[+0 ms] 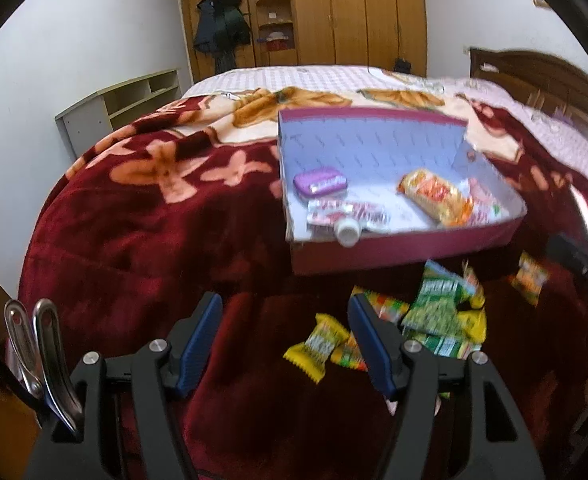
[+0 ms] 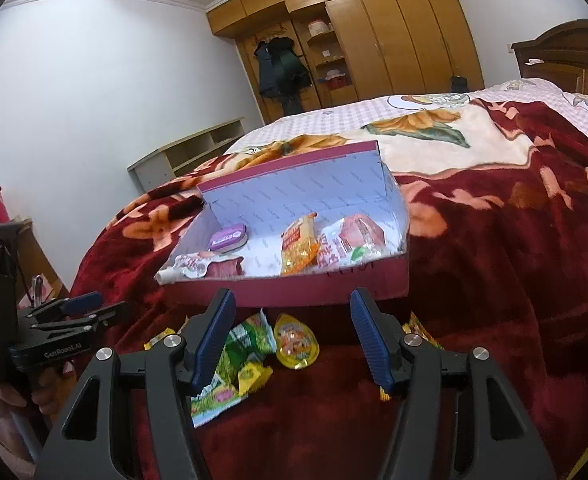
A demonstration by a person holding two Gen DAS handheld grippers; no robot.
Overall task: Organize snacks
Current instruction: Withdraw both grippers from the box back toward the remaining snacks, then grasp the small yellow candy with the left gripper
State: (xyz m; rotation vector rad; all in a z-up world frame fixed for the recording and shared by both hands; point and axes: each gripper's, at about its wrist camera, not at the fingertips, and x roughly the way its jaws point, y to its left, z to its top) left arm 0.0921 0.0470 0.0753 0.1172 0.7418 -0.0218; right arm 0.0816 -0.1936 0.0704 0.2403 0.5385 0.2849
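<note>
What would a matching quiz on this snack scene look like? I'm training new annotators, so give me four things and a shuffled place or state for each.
Things:
1. purple tin
2. orange noodle packet
3. green packet
4. left gripper

Place or state:
A. on the red blanket, outside the box
B. jaws apart, holding nothing
C. inside the box, towards its left wall
D. inside the box, beside a pink-and-white packet

Pairs: 1-C, 2-D, 3-A, 4-B
</note>
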